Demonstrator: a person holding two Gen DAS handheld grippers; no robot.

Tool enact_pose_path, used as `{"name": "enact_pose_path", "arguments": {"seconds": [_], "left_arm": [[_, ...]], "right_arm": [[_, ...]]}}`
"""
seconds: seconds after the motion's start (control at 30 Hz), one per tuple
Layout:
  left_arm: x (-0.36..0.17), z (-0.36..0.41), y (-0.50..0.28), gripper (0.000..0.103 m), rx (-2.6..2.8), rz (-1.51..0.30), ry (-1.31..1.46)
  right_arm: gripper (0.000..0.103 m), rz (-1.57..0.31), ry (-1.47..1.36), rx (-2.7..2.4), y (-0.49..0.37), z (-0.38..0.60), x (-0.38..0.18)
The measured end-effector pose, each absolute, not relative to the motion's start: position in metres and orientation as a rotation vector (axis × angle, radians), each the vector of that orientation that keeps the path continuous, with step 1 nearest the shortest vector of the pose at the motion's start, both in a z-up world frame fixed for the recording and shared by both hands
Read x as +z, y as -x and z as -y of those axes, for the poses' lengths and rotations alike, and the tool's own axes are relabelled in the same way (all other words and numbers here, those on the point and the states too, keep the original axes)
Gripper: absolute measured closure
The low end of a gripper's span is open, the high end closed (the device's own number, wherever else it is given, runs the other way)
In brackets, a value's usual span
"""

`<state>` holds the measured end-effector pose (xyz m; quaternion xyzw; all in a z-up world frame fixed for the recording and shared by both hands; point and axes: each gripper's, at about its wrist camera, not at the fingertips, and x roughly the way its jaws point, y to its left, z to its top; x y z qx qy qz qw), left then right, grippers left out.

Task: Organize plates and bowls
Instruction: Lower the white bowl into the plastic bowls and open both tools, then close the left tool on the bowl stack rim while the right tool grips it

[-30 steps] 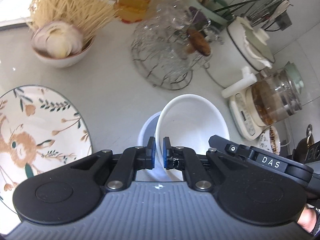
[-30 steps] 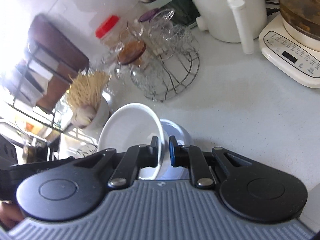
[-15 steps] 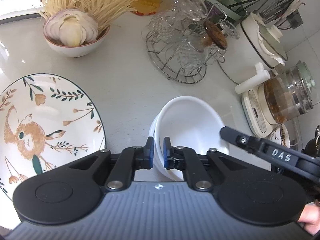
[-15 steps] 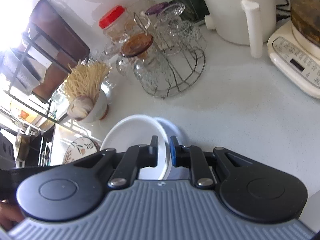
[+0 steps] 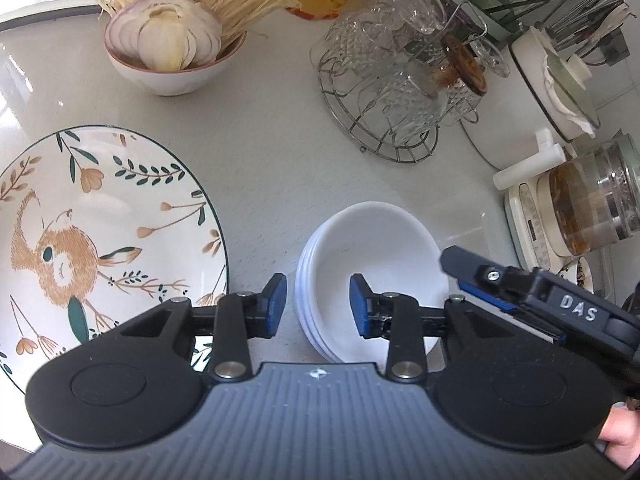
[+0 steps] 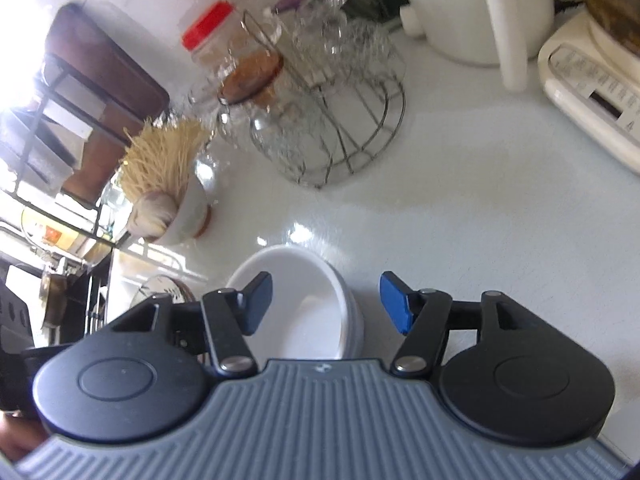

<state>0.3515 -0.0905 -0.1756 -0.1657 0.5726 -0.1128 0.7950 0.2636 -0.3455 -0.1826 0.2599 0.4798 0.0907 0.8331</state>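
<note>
Step in hand: letting go. The top white bowl is sitting nested in the bowl stack [image 5: 372, 276] on the counter [image 5: 272, 152], so this reads as the release after stacking.

Left gripper [image 5: 318, 306]: jaws opening, pads clear of the rim; the near-left wall of the stack is lying between them, untouched as far as I can tell.

Right gripper [image 6: 326, 304]: jaws opening wider, straddling the stack's right rim, blue pads off the porcelain. Its tip is also showing at the right of the left wrist view [image 5: 516, 284].

Where the bowls are: stacked upright, three rims or so showing, just right of the rabbit plate [image 5: 100, 232], apart from it.

Other ware: a bowl holding garlic and noodles [image 5: 172, 60] is standing well back; the glass rack [image 5: 392, 92] is behind the stack.

Task progress, my guess: bowls gathered; the patterned plate is lying alone, not yet dealt with.

Next move calls for: lifting both grippers straight off without nudging the stack, then likely a thin, flat rim grip on the plate.

Risk: a pad catching the top rim on the way out and tipping it.
</note>
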Motion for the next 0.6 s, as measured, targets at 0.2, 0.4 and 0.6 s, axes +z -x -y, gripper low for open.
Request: {"name": "enact_pose_path", "arguments": {"seconds": [0.2,0.4,0.6], "left_arm": [[-0.181,0.096,-0.351,0.064,-0.232,-1.241,0.348],[-0.184,0.100,-0.353,0.064,-0.219,-1.252,0.340],[-0.188,0.104,-0.356,0.064,-0.207,-1.269,0.332]], "right_arm": [[0.049,-1.090,-0.579,0.216,-0.268,0.342,-0.204],[0.069,-1.147,-0.627,0.222,-0.269,0.348,-0.218],[0.076,-1.188,-0.634,0.233,-0.270,0.350,-0.225]]}}
